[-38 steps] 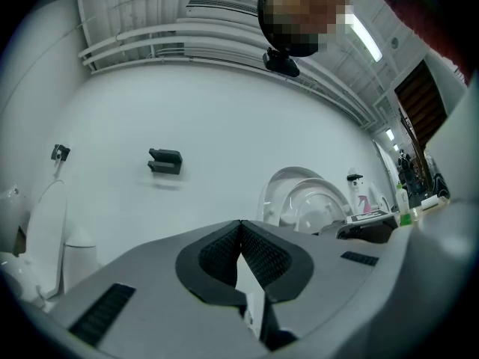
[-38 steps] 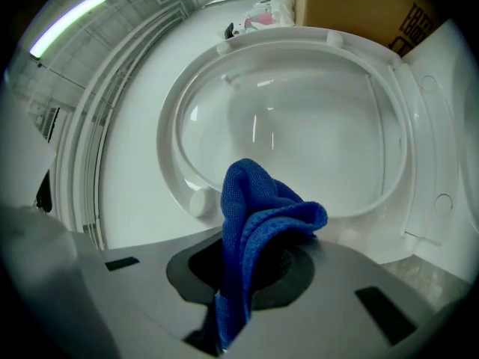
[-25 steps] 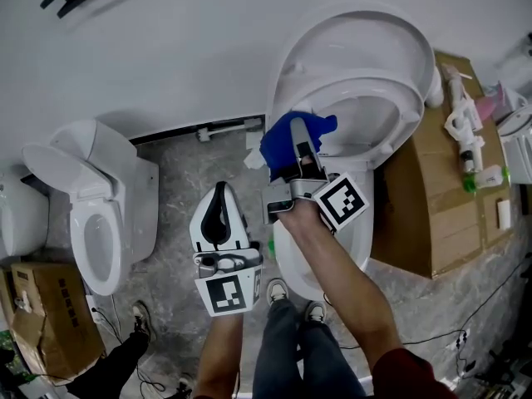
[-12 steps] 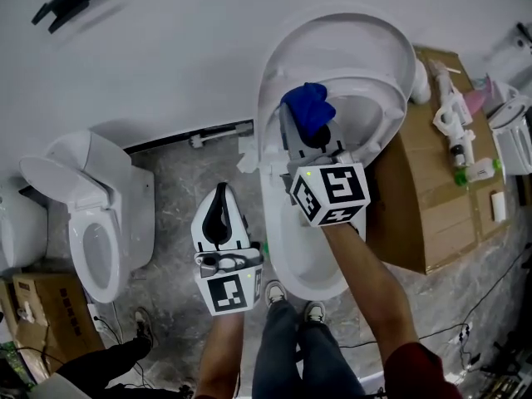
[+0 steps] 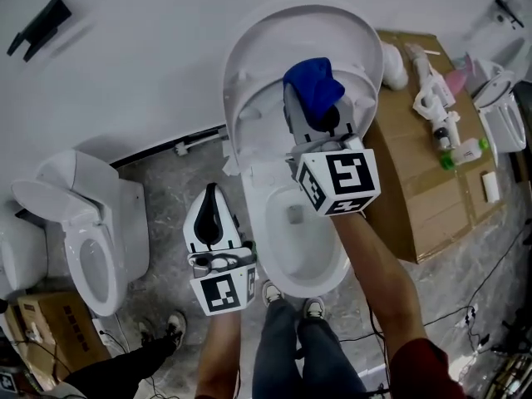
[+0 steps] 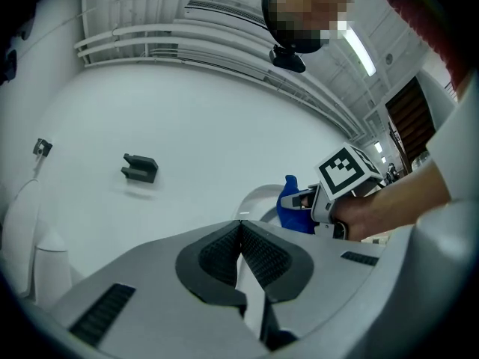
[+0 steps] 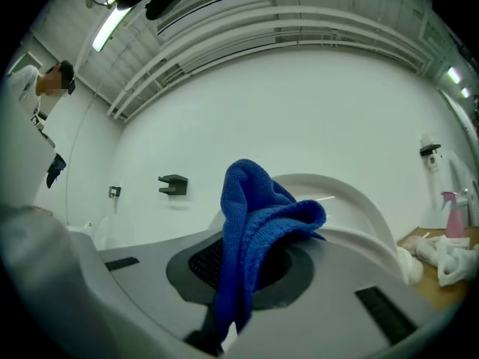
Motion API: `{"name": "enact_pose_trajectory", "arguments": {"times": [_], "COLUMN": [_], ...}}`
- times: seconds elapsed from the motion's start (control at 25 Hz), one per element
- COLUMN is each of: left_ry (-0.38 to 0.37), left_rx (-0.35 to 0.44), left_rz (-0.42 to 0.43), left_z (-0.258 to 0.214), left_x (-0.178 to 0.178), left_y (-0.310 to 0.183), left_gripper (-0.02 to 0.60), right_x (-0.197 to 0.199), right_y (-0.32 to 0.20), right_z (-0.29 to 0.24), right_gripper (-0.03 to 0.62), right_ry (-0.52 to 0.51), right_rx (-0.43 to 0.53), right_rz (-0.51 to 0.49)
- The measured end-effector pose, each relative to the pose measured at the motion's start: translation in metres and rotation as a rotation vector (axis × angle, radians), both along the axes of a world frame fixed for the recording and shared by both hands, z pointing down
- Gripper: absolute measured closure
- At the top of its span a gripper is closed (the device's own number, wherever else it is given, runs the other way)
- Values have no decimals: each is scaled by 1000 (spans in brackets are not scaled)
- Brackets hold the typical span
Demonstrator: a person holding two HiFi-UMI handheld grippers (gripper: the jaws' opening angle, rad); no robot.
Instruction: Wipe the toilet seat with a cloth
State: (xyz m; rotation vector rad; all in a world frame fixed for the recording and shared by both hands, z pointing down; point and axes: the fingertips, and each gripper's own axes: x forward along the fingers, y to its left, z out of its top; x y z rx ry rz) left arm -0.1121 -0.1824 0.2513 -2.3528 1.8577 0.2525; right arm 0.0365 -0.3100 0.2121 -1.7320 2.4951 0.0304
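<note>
The right gripper [image 5: 314, 121] is held over the white toilet [image 5: 264, 223], with its marker cube toward the person. Its fingers [image 7: 198, 264] are clenched on the blue cloth [image 5: 314, 86] – the right gripper view shows the cloth pinched between the dark pads, with a thick fold rising above them and hanging over to the right. The toilet seat [image 5: 249, 127] is raised and leans back together with the lid [image 5: 274, 27] against the white wall [image 5: 150, 65]. The cloth is just in front of the upper part of the raised seat; I cannot tell if it touches it.

The left gripper [image 5: 211, 198] is beside the toilet, on its left side above the grey floor [image 5: 174, 173], well apart from the seat. Its fingers [image 6: 217, 256] are pressed together with nothing between them.

A cardboard box [image 5: 416, 173] stands at the right of the toilet – bottles [image 5: 432, 98] lie on it. A second toilet [image 5: 91, 248] stands at the far left.
</note>
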Motion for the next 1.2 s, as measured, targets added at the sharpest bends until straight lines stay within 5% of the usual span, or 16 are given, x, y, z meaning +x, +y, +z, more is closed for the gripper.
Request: {"name": "enact_pose_trajectory", "arguments": {"times": [0.64, 1.2], "left_ry": [-11, -24], "left_rx": [-11, -27], "left_rz": [75, 89], "left_z": [10, 34], "left_x": [60, 68], "left_y": [-5, -12], "left_gripper": [566, 566], "right_x": [130, 180], "right_y": [-2, 4], "right_z": [23, 78], "right_gripper": [540, 540], "right_ry": [50, 135], "right_rx": [-30, -66], "right_rz": [155, 248]}}
